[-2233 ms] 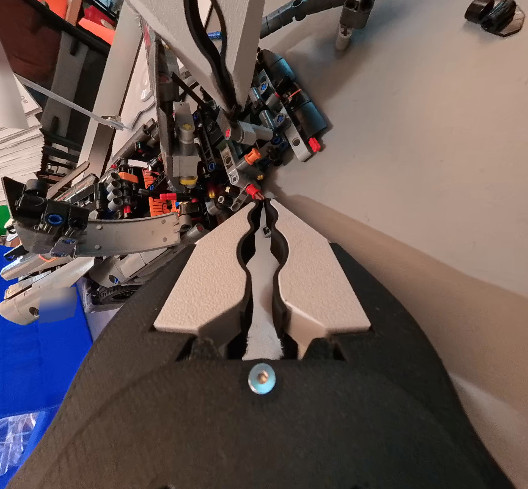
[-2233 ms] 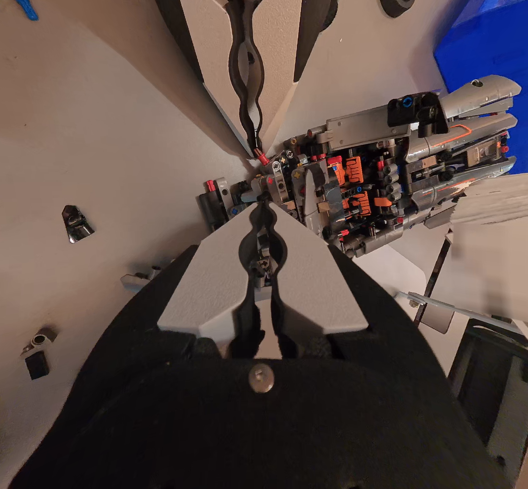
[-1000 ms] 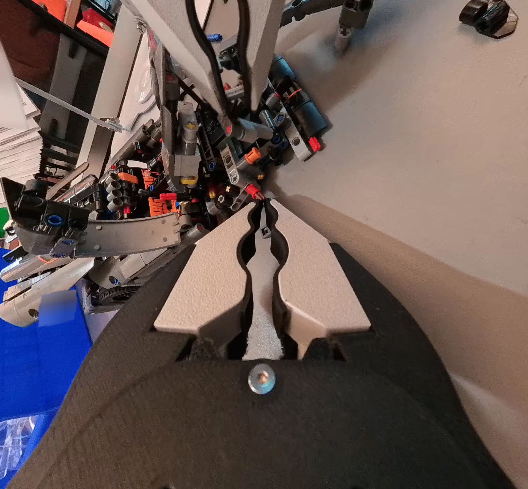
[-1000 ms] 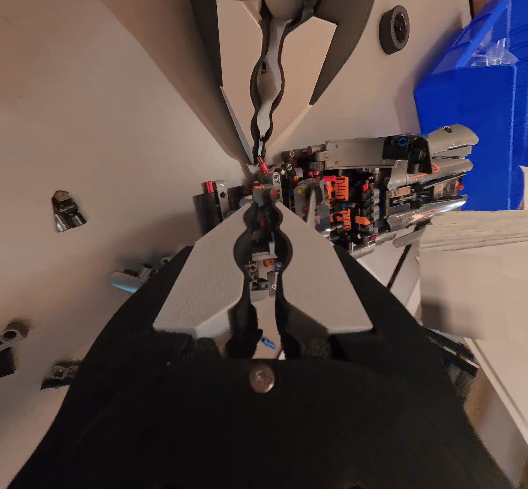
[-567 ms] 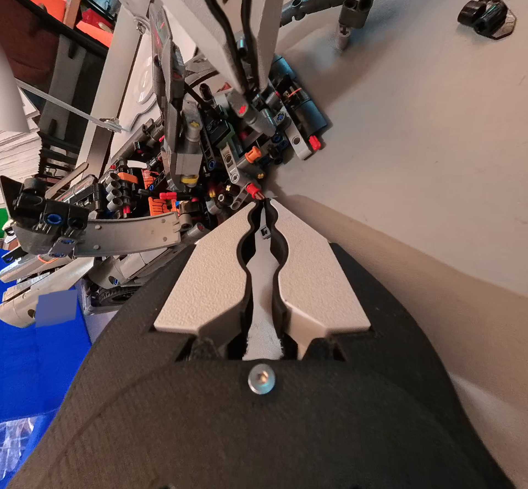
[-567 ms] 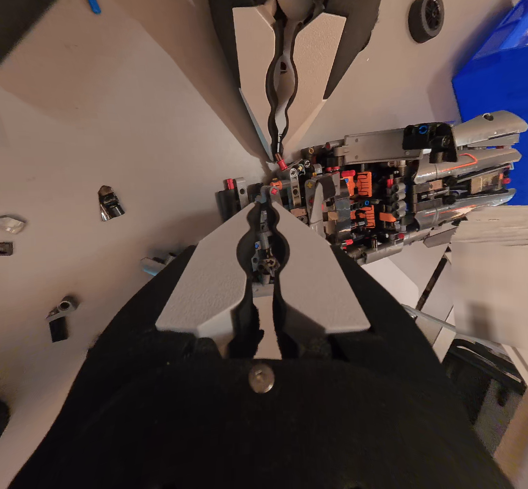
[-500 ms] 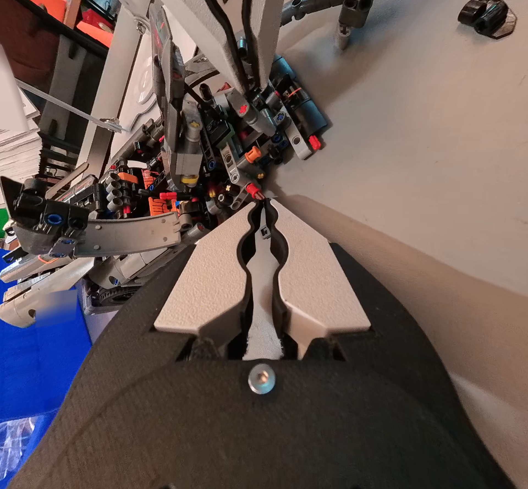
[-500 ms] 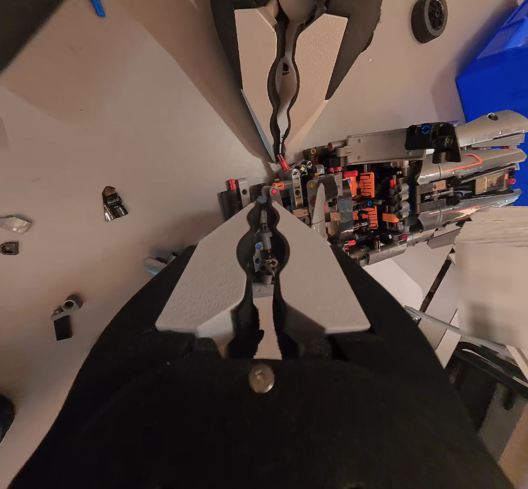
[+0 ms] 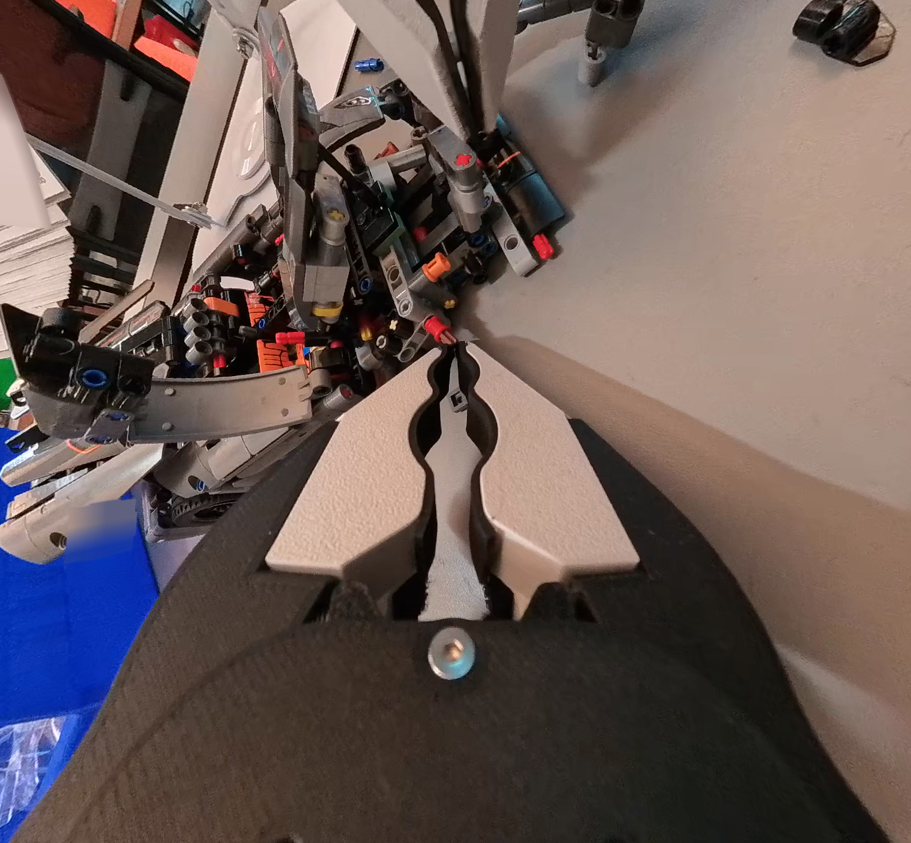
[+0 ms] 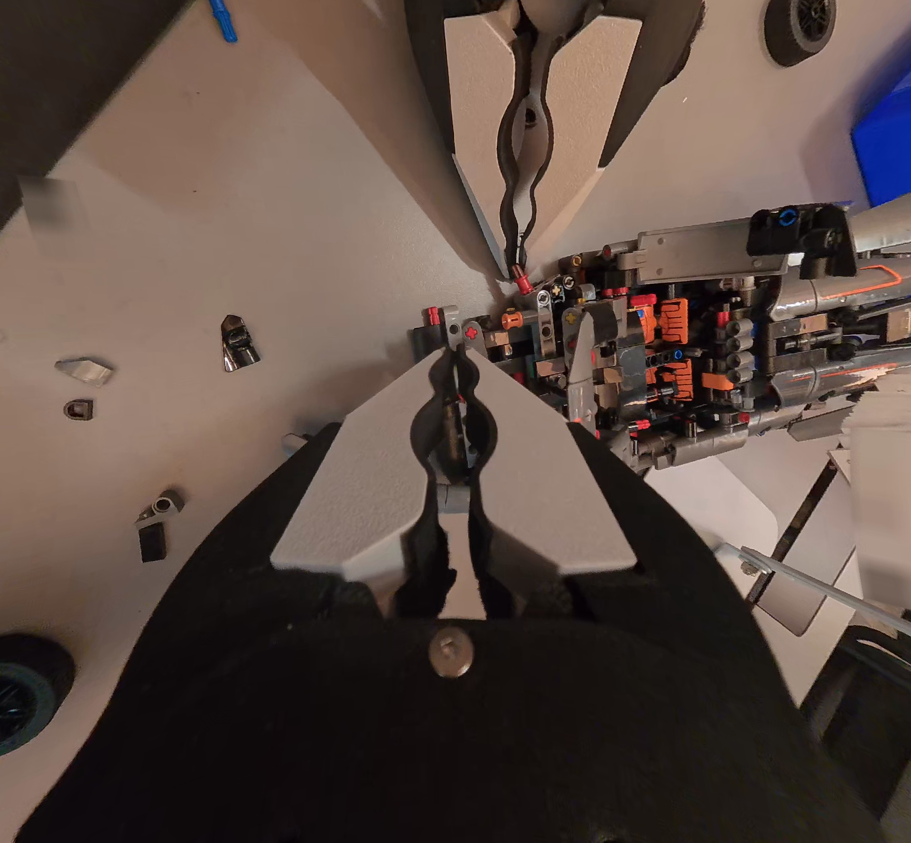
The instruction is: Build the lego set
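The grey, black and orange plastic brick vehicle model (image 10: pixel 690 351) is lying mostly assembled just ahead of both tools. The left gripper (image 9: pixel 456 343) is pinching its red pin (image 9: pixel 436 326); the right gripper (image 10: pixel 456 356) is clamping a dark subassembly (image 10: pixel 453 430) against the model's end. Loose black wheels (image 10: pixel 801 18) and small parts (image 10: pixel 239 343) are waiting nearby.

Your left claw (image 9: pixel 456 346) has matt, grainy pale-grey plastic fingers (image 9: pixel 365 469) lined with black rubbery edging, set in a coarse, layered black printed body with one shiny metal screw (image 9: pixel 451 660). Your right claw (image 10: pixel 456 351) looks the same, its black body fuzzier. The grey, black and orange plastic lego car model (image 10: pixel 690 336) shows smooth, semi-gloss panels and glossy red pins. The off-white bench (image 9: pixel 739 228) is smooth and matt. The loose black tyre (image 10: pixel 801 18) looks dull rubber; the blue bin (image 9: pixel 59 647) glossy plastic.
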`<move>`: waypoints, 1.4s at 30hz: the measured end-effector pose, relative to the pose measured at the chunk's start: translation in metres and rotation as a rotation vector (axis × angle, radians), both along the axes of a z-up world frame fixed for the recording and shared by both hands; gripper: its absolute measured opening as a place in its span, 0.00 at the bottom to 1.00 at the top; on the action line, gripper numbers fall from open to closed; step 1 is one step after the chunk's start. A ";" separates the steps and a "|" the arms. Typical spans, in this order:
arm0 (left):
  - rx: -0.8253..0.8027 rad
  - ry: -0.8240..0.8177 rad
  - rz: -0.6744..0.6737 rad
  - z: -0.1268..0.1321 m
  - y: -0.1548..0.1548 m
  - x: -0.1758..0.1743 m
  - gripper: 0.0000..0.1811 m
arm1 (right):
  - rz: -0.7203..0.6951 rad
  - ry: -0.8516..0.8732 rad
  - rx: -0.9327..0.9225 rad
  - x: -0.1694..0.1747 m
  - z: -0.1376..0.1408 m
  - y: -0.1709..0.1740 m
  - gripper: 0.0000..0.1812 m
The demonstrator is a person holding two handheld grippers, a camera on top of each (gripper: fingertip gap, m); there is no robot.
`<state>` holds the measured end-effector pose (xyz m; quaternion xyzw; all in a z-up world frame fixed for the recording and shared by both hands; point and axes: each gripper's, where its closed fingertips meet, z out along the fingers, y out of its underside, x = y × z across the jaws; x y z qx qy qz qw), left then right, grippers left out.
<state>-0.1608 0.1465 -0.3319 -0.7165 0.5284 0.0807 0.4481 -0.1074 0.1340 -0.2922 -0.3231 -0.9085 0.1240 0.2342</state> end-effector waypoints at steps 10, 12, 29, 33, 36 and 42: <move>0.003 0.004 -0.001 0.000 0.000 0.000 0.00 | -0.004 -0.021 -0.044 0.004 -0.001 -0.001 0.01; 0.010 0.011 -0.003 0.001 0.000 0.000 0.00 | -0.011 -0.015 -0.061 0.003 0.001 -0.001 0.01; -0.013 -0.005 -0.022 0.002 -0.002 -0.002 0.00 | -0.040 0.034 -0.002 -0.006 0.003 0.005 0.03; -0.023 -0.019 -0.017 0.002 -0.001 -0.003 0.00 | -0.045 0.048 0.003 -0.009 0.003 0.005 0.03; -0.029 -0.026 -0.015 0.002 -0.001 -0.004 0.00 | -0.049 0.049 0.000 -0.009 0.003 0.006 0.03; -0.027 -0.024 -0.015 0.002 -0.001 -0.003 0.00 | -0.055 0.036 -0.009 -0.007 0.002 0.007 0.02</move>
